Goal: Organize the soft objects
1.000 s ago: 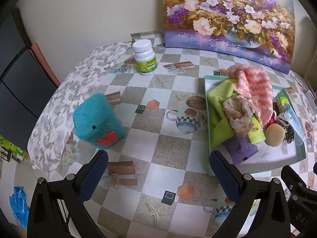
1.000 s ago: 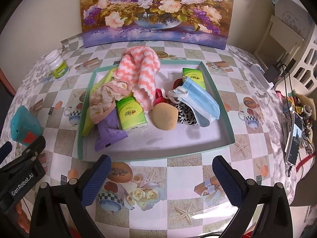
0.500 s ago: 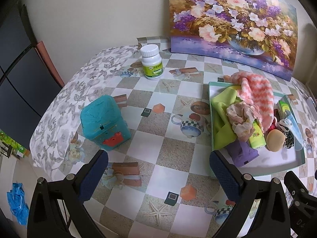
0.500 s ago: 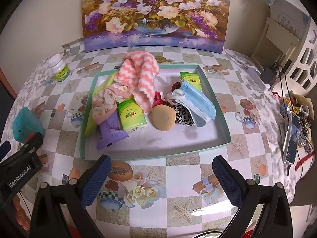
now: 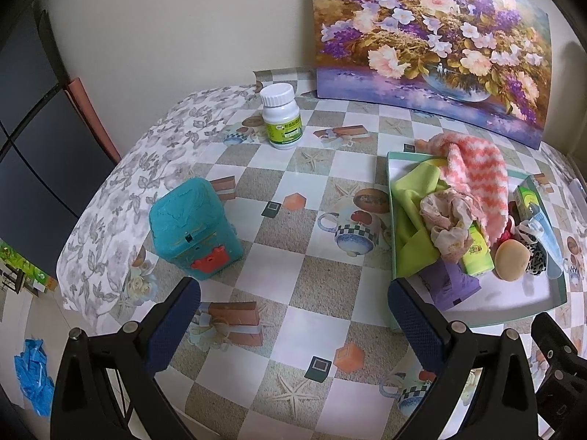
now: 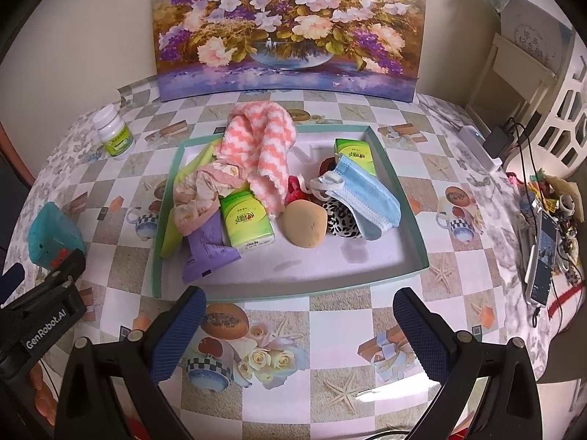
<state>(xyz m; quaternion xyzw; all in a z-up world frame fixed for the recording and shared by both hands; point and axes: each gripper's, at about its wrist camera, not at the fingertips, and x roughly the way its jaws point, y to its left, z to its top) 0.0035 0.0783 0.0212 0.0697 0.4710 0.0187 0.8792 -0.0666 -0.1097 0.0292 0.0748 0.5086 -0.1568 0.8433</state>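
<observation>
A shallow tray with a teal rim (image 6: pixel 416 236) (image 5: pixel 392 227) holds a heap of soft things: a pink zigzag towel (image 6: pixel 262 146) (image 5: pixel 473 168), a yellow-green cloth (image 5: pixel 412 216), a crumpled pale fabric (image 6: pixel 200 190), two green tissue packs (image 6: pixel 247 222), a purple packet (image 6: pixel 207 251), a tan sponge (image 6: pixel 306 225), a blue face mask (image 6: pixel 361 194) and a leopard-print piece (image 6: pixel 339 222). My right gripper (image 6: pixel 299 330) is open and empty, in front of the tray's near edge. My left gripper (image 5: pixel 295 322) is open and empty, left of the tray over the tablecloth.
A teal box with a red clasp (image 5: pixel 194 227) (image 6: pixel 51 234) stands at the table's left. A white pill bottle (image 5: pixel 281 116) (image 6: pixel 114 132) stands at the back left. A flower painting (image 6: pixel 286 25) leans on the wall. A phone and cables (image 6: pixel 543 253) lie at the right edge.
Both grippers have drawn back and up from the table, so the tray and the teal box look smaller and farther off. Nothing on the table has moved.
</observation>
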